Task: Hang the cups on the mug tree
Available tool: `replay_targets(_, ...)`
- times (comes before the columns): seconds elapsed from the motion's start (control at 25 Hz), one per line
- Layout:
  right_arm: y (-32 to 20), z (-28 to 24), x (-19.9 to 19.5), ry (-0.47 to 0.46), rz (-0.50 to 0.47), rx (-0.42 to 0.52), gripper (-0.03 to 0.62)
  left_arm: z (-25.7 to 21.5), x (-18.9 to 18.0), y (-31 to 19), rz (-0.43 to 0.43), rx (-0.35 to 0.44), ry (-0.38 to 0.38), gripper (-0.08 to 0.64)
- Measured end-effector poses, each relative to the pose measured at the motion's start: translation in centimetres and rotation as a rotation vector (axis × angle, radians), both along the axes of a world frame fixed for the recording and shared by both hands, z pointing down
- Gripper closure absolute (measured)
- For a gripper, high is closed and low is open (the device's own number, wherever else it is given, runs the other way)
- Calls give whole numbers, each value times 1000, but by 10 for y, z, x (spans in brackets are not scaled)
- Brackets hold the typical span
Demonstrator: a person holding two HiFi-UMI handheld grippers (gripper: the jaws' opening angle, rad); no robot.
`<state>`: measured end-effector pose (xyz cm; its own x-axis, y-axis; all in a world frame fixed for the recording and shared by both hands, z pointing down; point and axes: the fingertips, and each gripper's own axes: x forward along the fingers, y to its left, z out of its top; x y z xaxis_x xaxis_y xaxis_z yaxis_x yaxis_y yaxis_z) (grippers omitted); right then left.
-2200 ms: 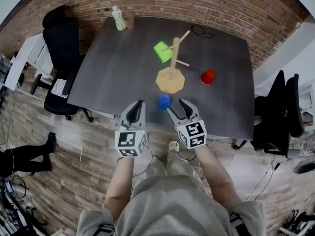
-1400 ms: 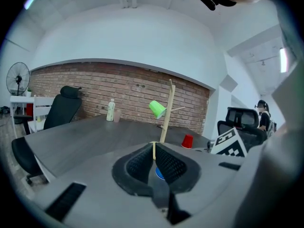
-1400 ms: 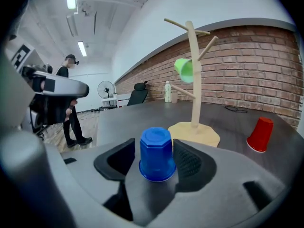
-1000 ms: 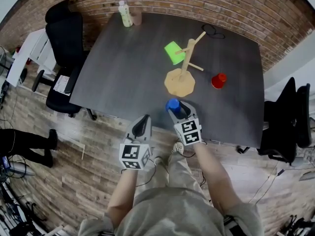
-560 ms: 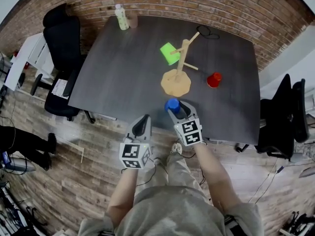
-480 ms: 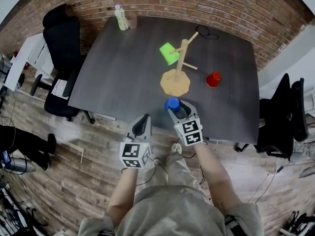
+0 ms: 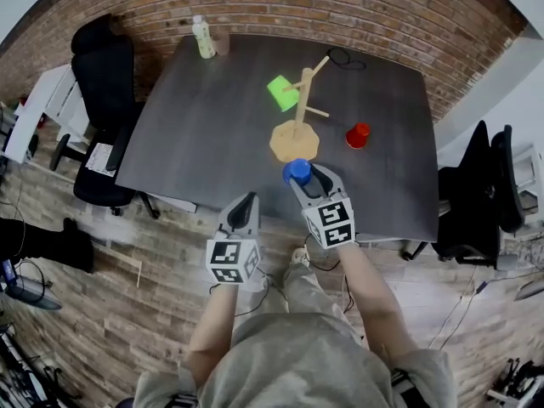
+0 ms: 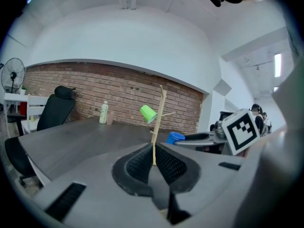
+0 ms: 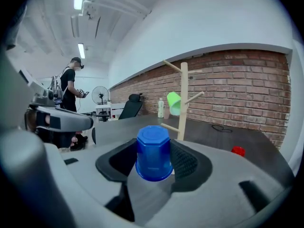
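My right gripper (image 7: 303, 175) is shut on a blue cup (image 7: 297, 171), held bottom-outward just in front of the mug tree's round base (image 7: 294, 141). In the right gripper view the blue cup (image 9: 154, 153) sits between both pads. The wooden mug tree (image 7: 299, 100) stands mid-table with a green cup (image 7: 281, 92) hanging on a left peg. A red cup (image 7: 358, 134) stands upside down on the table to the tree's right. My left gripper (image 7: 244, 204) is shut and empty, off the table's near edge; its closed jaws (image 8: 153, 163) point toward the tree (image 8: 159, 118).
The dark table (image 7: 212, 117) carries a bottle (image 7: 203, 36) and a small cup at its far left corner, and a black cable (image 7: 340, 56) at the back. Black office chairs (image 7: 106, 66) stand left and right. A person stands far off in the right gripper view.
The right gripper closed on the blue cup, lifted it and carried it nearer the tree's base. The left gripper drew back from the table edge and stays shut.
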<state>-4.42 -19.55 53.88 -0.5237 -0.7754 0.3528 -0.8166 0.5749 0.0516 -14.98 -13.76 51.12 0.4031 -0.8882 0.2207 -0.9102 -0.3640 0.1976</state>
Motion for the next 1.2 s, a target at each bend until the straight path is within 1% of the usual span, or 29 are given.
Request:
replay_targets(0.56, -4, -82, 16, -28, 16, 95, 377, -16, 10, 1, 22, 5, 12, 543)
replay_targets(0.92, -24, -146, 36, -59, 32, 164, 377, -23, 21, -6, 48, 4, 7, 543)
replay_targets(1.2, -45, -181, 51, -54, 31, 216, 377, -28, 33, -20, 66, 18, -2, 543)
